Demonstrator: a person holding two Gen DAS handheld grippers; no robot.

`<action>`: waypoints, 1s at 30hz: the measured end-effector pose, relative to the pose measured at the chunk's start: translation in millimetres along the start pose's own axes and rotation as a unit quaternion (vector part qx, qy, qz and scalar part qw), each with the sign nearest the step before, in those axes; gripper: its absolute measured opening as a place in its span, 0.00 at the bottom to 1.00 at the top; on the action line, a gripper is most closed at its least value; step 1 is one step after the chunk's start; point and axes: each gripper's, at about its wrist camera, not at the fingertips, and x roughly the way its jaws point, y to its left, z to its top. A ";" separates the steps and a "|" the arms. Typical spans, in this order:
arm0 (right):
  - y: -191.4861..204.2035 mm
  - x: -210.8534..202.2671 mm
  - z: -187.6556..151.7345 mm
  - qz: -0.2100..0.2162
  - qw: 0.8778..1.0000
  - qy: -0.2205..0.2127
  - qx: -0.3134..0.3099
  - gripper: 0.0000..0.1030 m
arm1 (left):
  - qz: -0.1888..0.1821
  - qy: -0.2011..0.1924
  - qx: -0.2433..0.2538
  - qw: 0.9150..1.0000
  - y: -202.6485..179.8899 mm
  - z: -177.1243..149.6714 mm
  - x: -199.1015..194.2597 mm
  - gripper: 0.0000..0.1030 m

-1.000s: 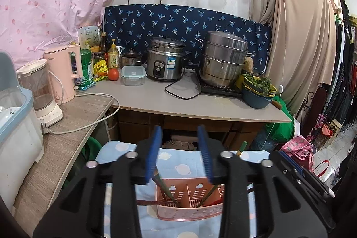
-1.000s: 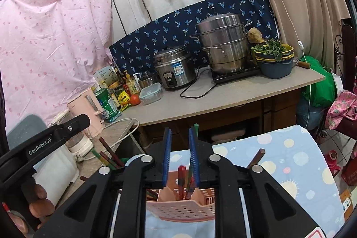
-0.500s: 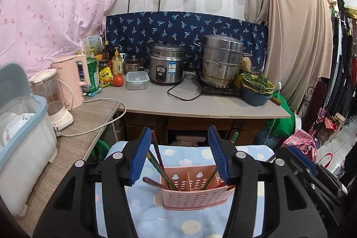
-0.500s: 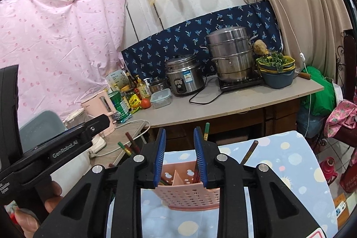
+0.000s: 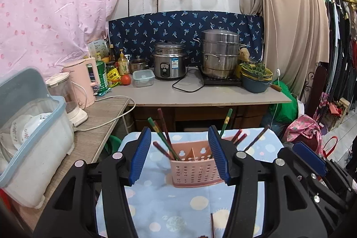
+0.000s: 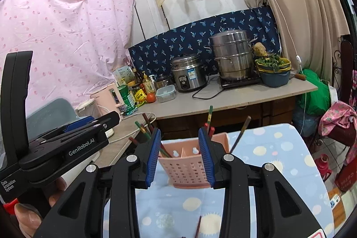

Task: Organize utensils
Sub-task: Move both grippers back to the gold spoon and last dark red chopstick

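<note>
Standing upright on the blue dotted surface (image 5: 169, 200), the pink utensil basket (image 5: 195, 167) holds several chopsticks (image 5: 164, 139). Left hand-held gripper (image 5: 181, 156) and right hand-held gripper (image 6: 179, 156) both spread wide, empty, short of the basket. One loose chopstick (image 5: 212, 224) lies nearer.

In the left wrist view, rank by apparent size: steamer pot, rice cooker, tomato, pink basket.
1. Pink basket and steamer pot: similar; the basket is nearer, so unsure.
2. Rice cooker.
3. Tomato.

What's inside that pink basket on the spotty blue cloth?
The pink basket holds red and green chopsticks leaning out of its divided compartments. Their lower ends and the basket's bottom are hidden by its wall.
</note>
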 end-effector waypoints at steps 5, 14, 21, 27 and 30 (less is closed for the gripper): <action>-3.2 -17.7 -29.5 -0.005 1.000 0.026 0.004 0.34 | 0.001 0.016 -0.003 1.000 5.4 -24.1 -14.0 0.53; -9.5 -40.5 -102.1 -0.035 0.995 0.093 -0.010 0.34 | 0.006 0.072 -0.004 0.997 22.7 -103.6 -23.9 0.56; -8.1 -44.7 -166.0 -0.047 0.987 0.155 -0.019 0.34 | 0.014 0.118 -0.013 0.993 36.4 -162.2 -28.1 0.57; -3.8 -44.5 -218.6 -0.046 0.977 0.206 -0.022 0.34 | 0.017 0.170 -0.018 0.985 41.0 -211.6 -24.9 0.57; -2.3 -43.4 -237.9 -0.049 0.973 0.223 -0.026 0.34 | 0.024 0.188 -0.014 0.982 41.3 -234.8 -23.4 0.57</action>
